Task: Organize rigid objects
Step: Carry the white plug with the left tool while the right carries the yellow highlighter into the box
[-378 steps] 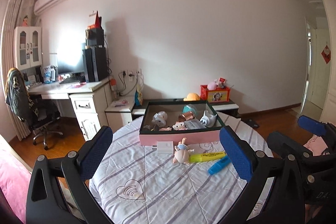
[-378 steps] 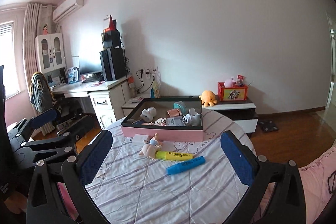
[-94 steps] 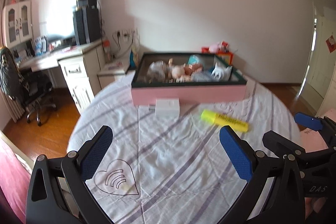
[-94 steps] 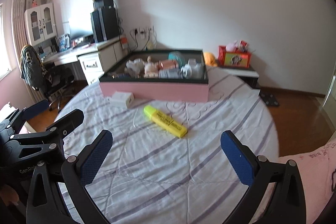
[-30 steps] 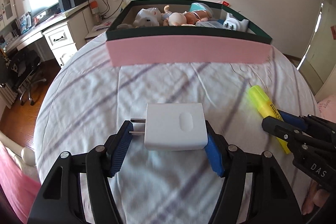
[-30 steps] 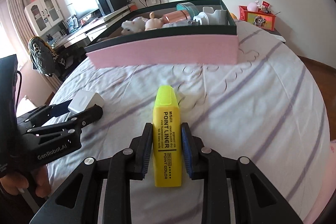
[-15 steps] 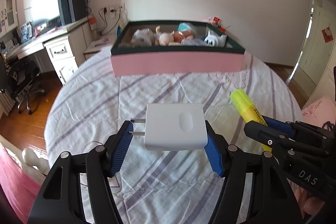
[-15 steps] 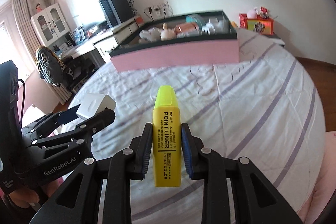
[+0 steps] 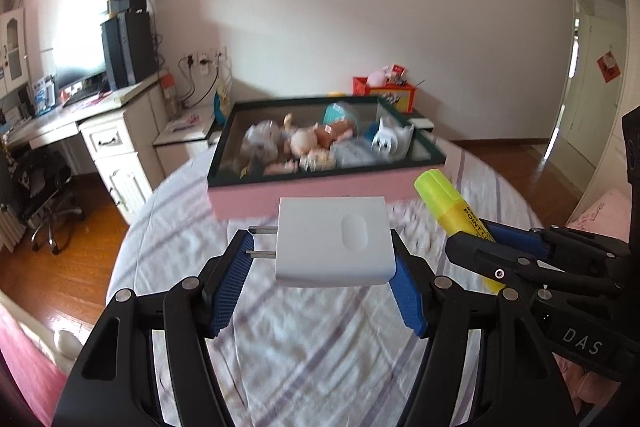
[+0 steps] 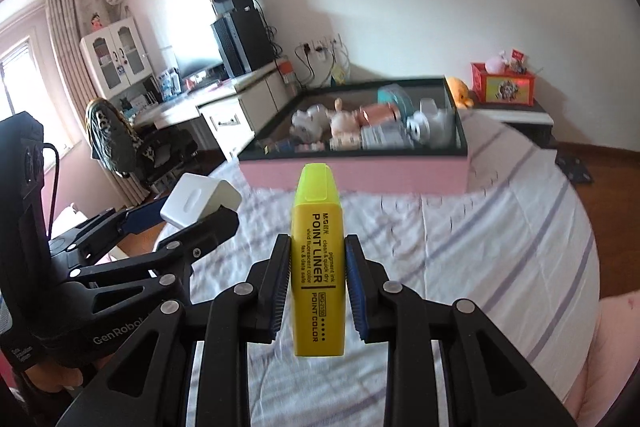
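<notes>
Box [image 9: 320,193]: pink-sided, dark-rimmed, rectangular; it sits on the table straight ahead of both your tongs, crowded with small toys.
Table [image 10: 500,227]: round, under a crumpled white cloth with purple stripes; it lies below your tongs and carries the box.
Desk [image 9: 100,111]: white, with drawers, off to your left beyond the table.
Charger [image 9: 334,241]: smooth white block, rounded corners, two metal prongs pointing left; your left tongs [image 9: 320,279] clamp it by its sides, clear of the cloth.
Highlighter [image 10: 318,267]: glossy yellow, black lettering, cap forward; your right tongs [image 10: 318,267] pinch its barrel, above the cloth.
</notes>
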Demonstrator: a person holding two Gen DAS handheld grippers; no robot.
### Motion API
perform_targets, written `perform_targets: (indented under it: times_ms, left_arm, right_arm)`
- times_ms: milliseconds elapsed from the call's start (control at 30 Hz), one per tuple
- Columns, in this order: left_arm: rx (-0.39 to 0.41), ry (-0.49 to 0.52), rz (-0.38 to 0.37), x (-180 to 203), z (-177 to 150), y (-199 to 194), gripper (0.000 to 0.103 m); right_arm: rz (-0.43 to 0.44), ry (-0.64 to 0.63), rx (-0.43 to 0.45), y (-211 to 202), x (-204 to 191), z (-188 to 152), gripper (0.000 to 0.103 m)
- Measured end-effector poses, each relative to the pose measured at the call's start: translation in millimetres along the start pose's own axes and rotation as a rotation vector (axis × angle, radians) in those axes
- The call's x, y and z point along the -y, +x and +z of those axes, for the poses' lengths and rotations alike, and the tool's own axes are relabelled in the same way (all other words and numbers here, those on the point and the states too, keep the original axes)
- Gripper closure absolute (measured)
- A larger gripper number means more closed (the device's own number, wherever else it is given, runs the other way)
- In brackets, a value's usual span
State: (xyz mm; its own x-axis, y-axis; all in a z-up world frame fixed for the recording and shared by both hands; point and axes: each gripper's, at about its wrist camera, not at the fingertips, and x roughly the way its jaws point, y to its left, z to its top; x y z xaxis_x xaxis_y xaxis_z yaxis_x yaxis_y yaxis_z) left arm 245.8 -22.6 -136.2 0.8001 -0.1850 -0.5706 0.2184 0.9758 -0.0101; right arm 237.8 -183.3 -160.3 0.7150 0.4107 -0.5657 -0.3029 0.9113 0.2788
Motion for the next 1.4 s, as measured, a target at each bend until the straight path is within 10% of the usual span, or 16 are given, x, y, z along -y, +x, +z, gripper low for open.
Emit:
perform_targets:
  times_ms: [267,567,933,1400]
  left_arm:
    - [0.062,0.029,-0.008,-12,79,33,0.037]
    - [-0.062,0.012,0.025,-38,144,154,0.037]
    - [-0.214,-0.04,0.098,-75,140,255,0.037]
    - [-0.289,-0.035,0.098,-72,137,270,0.036]
  right_arm:
    - [-0.042,-0.072,0.066,10,13,74,0.076]
    - [-0.092,-0.022,0.011,93,63,147,0.076]
    - [-0.189,0.041,-0.104,187,115,168,0.076]
    - [-0.212,0.057,-0.129,195,116,168,0.072]
